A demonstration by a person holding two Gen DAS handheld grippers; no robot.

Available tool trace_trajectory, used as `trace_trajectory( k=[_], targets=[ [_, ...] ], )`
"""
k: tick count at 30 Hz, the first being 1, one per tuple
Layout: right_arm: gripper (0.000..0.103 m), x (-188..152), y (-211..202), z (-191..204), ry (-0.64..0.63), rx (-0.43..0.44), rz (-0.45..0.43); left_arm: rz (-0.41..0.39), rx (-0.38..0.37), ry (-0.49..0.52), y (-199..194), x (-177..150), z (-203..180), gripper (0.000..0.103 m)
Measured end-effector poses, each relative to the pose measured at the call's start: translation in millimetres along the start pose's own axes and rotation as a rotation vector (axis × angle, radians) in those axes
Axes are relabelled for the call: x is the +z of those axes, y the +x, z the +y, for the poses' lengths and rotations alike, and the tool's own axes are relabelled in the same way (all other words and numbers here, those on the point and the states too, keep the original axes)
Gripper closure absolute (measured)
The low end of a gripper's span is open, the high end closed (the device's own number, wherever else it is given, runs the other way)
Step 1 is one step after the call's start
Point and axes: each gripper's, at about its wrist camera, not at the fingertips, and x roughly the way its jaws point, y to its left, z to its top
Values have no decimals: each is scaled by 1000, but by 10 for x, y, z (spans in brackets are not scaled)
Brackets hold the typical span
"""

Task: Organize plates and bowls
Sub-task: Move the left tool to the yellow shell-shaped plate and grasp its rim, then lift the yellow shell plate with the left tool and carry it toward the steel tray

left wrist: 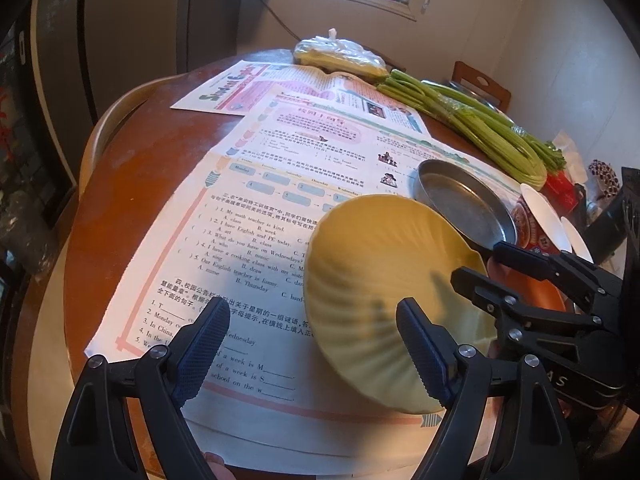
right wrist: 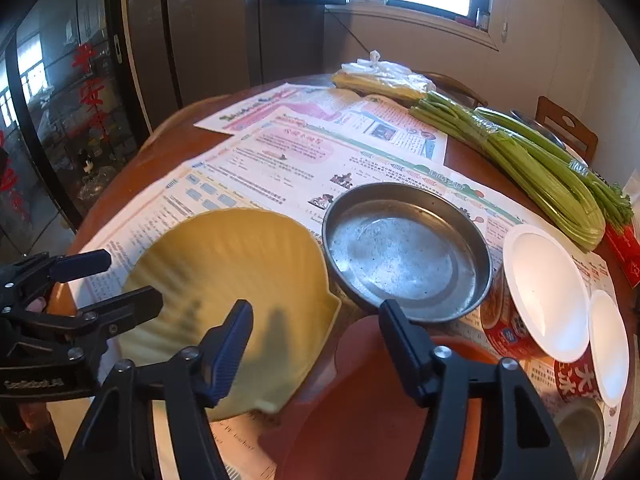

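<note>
A pale yellow scalloped plate (left wrist: 380, 256) (right wrist: 240, 264) sits tilted on the newspaper, its right edge over an orange plate (right wrist: 360, 408). My right gripper (right wrist: 315, 308) straddles that right rim. One finger is over the plate's inside, the other outside by the metal pan (right wrist: 404, 256), and a gap still shows, so it is open. My left gripper (left wrist: 312, 308) is open wide over the plate's left rim, without touching it. Each gripper shows in the other's view: the right gripper (left wrist: 478, 260) and the left gripper (right wrist: 134, 276).
Two red-patterned bowls, a larger bowl (right wrist: 540, 292) and a smaller bowl (right wrist: 608, 344), stand right of the pan, with a steel bowl (right wrist: 580, 432) nearer. Celery (right wrist: 540, 172) and a plastic bag (right wrist: 380, 76) lie at the back. Newspaper sheets (left wrist: 280, 152) cover the round wooden table (left wrist: 140, 184).
</note>
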Motion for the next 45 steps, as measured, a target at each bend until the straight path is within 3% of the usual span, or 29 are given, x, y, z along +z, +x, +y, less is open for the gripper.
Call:
trace_trajectory(
  k=[5,7,9,13,17,26,35,45],
  targets=[
    [48,39,48,5,-11,8,3,7,7,10,31,-8,-46,22],
    [55,49,54,21,-20,3,17,7,9,16,29,-12,-64,23],
    [55,45,36,52,-36,12,15,9,5,17,30,-16,-76,40],
    [55,45,94,57,-43,0,31,36,-6,17,84,-35,-104,49],
    [56,47,151,83,-52,28,56,50,-15,13,128,-47,-124,67],
    [57,-12,58,70,53,143,63,20,6,-16,88,66,9,68],
    [57,137,-47,142,107,174,23,-13,-1,-17,116,486,148,68],
    [57,191,123,120,180,181,28,13,26,21,520,757,159,68]
  ],
)
